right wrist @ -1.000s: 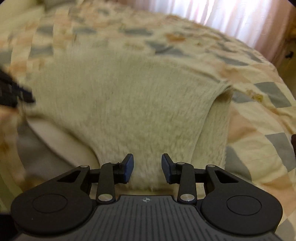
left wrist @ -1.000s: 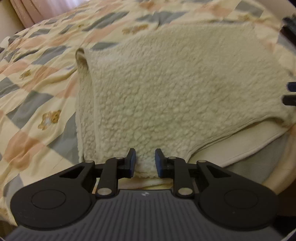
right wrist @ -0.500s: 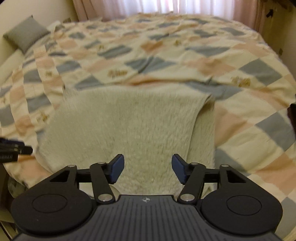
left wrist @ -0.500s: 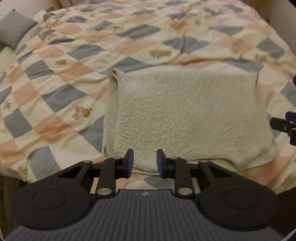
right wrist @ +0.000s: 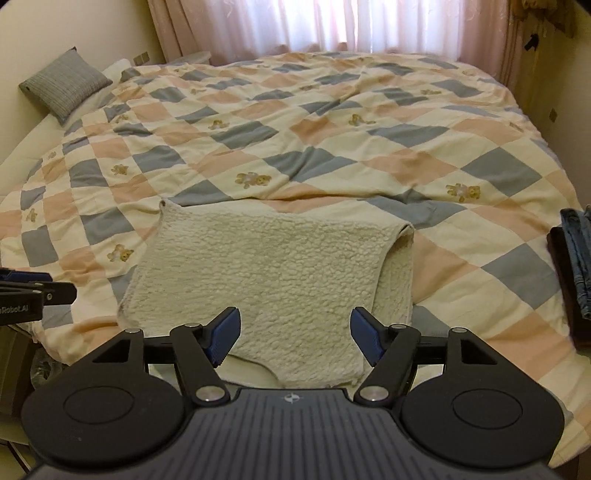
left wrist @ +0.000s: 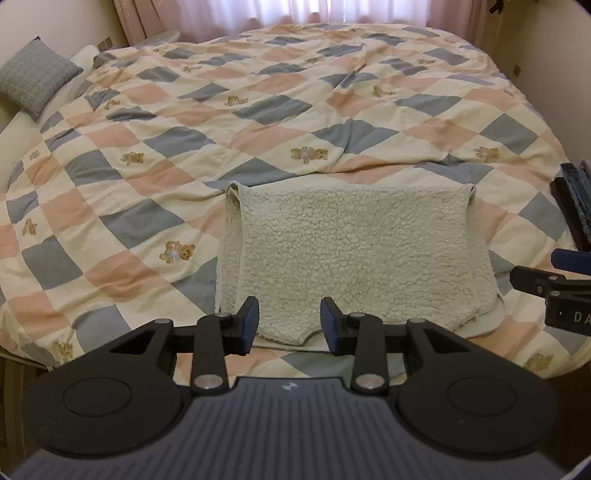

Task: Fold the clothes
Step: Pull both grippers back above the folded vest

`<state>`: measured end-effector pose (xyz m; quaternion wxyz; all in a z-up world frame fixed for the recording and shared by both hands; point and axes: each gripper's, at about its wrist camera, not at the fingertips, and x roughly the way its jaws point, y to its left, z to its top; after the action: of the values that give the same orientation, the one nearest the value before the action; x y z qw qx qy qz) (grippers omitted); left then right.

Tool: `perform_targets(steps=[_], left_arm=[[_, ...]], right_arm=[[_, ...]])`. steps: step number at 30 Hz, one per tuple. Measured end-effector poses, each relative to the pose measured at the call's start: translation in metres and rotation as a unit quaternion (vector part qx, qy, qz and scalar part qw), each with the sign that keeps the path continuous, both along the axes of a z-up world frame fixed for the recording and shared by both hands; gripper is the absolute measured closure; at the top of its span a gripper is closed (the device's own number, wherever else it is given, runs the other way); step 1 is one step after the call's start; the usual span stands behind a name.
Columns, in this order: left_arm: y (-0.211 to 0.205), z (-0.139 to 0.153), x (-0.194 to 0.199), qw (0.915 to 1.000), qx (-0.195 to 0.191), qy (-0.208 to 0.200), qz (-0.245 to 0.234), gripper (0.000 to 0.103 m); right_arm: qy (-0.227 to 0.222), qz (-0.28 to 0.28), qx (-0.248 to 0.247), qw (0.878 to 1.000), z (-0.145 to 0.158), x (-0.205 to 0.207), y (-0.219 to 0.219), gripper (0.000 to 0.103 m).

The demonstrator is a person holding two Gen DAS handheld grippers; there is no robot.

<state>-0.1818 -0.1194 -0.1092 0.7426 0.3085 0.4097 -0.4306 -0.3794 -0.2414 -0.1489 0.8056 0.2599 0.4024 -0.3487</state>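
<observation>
A cream fleece garment point(left wrist: 354, 254) lies folded into a rough rectangle near the front edge of the bed, also seen in the right wrist view as the fleece garment point(right wrist: 273, 280). My left gripper point(left wrist: 290, 325) hangs above its near edge, jaws opening, nothing between the blue pads. My right gripper point(right wrist: 295, 339) hovers over the garment's front right part, jaws opening wider, also empty. The right gripper's tip shows at the right edge of the left wrist view point(left wrist: 554, 273), and the left gripper's tip at the left edge of the right wrist view point(right wrist: 33, 288).
A checked quilt point(left wrist: 258, 122) with small bears covers the bed. A grey cushion point(left wrist: 35, 81) leans at the far left. Folded blue jeans on something dark point(right wrist: 576, 273) lie at the right edge. Pink curtains point(right wrist: 332, 26) hang behind the bed.
Both grippers rose well above the garment, so the whole bed now shows. Both jaws spread wider, the right more than the left. The garment lies still.
</observation>
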Motion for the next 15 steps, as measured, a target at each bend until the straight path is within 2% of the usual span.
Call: perform_targets(steps=[7,15], left_arm=[[0.032,0.014,0.019,0.9995,-0.002,-0.009,-0.030,0.069],[0.075,0.023,0.044,0.9978,-0.015,-0.012,-0.064,0.067]], right_arm=[[-0.008,-0.036,-0.013,0.999,0.025,0.013,0.037,0.031],[-0.014,-0.080,-0.022,0.996,0.036,0.030,0.087,0.030]])
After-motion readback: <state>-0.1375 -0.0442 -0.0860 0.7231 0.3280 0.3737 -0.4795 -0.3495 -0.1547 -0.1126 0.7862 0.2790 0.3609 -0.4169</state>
